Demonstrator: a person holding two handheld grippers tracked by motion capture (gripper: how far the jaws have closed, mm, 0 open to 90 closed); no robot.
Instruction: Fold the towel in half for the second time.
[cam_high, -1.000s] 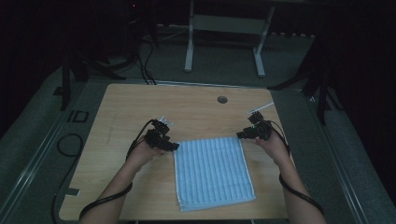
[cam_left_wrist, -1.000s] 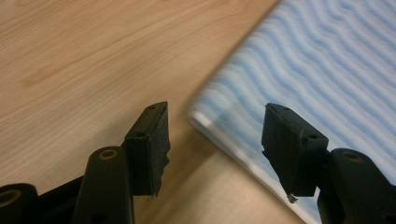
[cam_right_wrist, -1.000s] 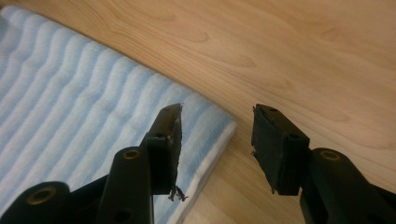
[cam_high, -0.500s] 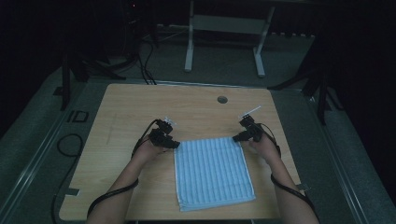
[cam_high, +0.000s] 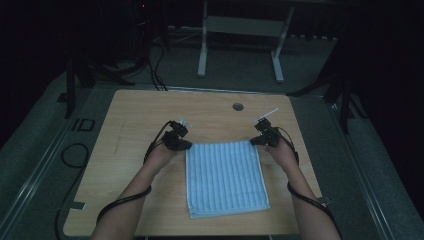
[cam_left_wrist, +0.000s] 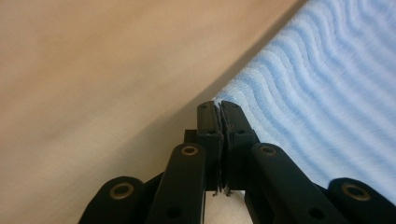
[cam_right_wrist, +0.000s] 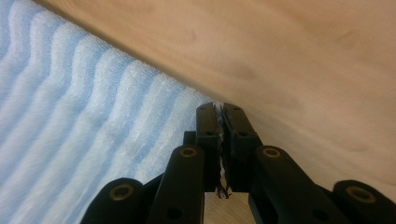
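Observation:
A light-blue striped towel (cam_high: 225, 177) lies folded flat on the wooden table (cam_high: 135, 125), its long side running toward me. My left gripper (cam_high: 184, 145) is at the towel's far left corner and my right gripper (cam_high: 255, 141) at its far right corner. In the left gripper view the jaws (cam_left_wrist: 218, 106) are pressed together at the corner of the towel (cam_left_wrist: 327, 93), with cloth threads between them. The right gripper view is alike: the jaws (cam_right_wrist: 218, 107) are shut on the edge of the towel (cam_right_wrist: 84, 116).
A round cable hole (cam_high: 238, 106) sits in the table near its far edge. Bare wood lies left and right of the towel. Beyond the table stands a white metal frame (cam_high: 202, 50), and cables (cam_high: 70, 150) trail on the dark floor at the left.
Both hands have moved a little inward onto the towel's far corners. The towel lies as before.

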